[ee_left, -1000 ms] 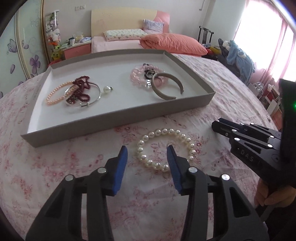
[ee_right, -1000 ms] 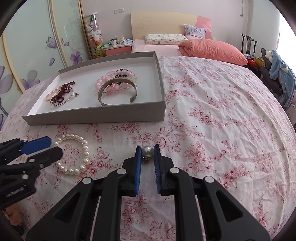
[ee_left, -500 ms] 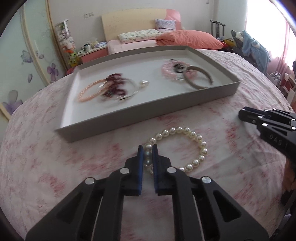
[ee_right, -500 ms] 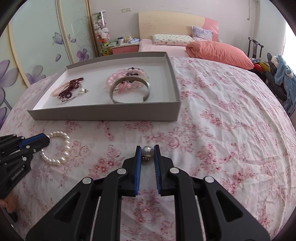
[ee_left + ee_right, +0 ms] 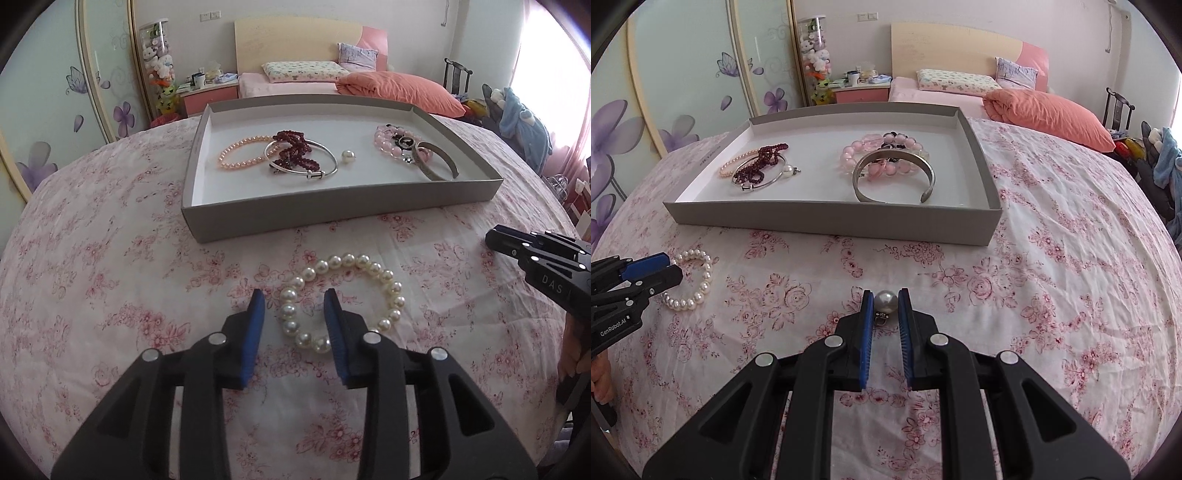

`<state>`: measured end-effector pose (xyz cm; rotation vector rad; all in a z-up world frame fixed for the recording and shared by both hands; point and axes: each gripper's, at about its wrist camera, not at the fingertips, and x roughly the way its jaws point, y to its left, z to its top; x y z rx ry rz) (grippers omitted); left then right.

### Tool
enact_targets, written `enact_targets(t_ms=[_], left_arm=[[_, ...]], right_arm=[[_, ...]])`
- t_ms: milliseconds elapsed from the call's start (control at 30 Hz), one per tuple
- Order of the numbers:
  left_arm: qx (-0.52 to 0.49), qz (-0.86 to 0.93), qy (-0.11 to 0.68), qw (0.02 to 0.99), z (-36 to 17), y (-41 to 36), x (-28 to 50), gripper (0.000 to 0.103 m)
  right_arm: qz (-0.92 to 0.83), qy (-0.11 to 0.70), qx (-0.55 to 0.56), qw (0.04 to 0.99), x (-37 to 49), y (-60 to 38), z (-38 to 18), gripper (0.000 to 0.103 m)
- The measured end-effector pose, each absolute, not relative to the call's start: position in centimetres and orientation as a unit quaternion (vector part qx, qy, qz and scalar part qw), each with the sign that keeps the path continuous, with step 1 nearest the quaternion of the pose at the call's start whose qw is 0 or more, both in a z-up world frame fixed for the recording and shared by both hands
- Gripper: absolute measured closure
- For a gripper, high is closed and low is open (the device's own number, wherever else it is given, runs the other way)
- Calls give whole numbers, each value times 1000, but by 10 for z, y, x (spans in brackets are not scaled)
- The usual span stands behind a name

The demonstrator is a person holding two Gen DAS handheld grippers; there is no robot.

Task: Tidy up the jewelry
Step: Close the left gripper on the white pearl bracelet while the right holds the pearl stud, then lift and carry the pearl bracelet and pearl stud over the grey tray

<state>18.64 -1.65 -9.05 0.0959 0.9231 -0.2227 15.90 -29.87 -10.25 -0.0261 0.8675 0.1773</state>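
Down on the flowered bedspread (image 5: 110, 258), the left gripper (image 5: 294, 301) has its blue pads spread wide, straddling the near-left arc of a white pearl bracelet (image 5: 341, 301) without pinching it; the beads lie flat on the cloth. From the right wrist camera, the right gripper (image 5: 885, 300) is pressed onto a single pearl pendant (image 5: 885, 302), its small metal loop hanging just below the bead between the pads. At twelve o'clock from both grippers sits a shallow grey tray (image 5: 332, 206). Inside it, towards ten o'clock, lie a peach bead bracelet (image 5: 240, 153), a dark red bead strand (image 5: 293, 149) draped over a thin silver bangle (image 5: 303, 162), and a loose pearl (image 5: 346, 156) just beside them; towards two o'clock a pink bead bracelet (image 5: 388, 142) rests under a broad metal cuff (image 5: 439, 162).
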Motion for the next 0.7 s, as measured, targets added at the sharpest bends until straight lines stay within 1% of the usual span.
enact_targets(t_ms=[33, 67, 167, 700], left_arm=[[50, -105, 443, 889, -91, -18, 187, 72], [57, -99, 440, 891, -91, -19, 187, 80], [60, -96, 435, 893, -92, -21, 187, 92], [51, -87, 430, 897, -93, -19, 185, 93]], right_arm=[[86, 420, -12, 903, 159, -299, -103, 88], [87, 420, -11, 903, 159, -299, -103, 88], [89, 420, -7, 903, 158, -300, -103, 88], [86, 420, -11, 903, 157, -300, -103, 88]])
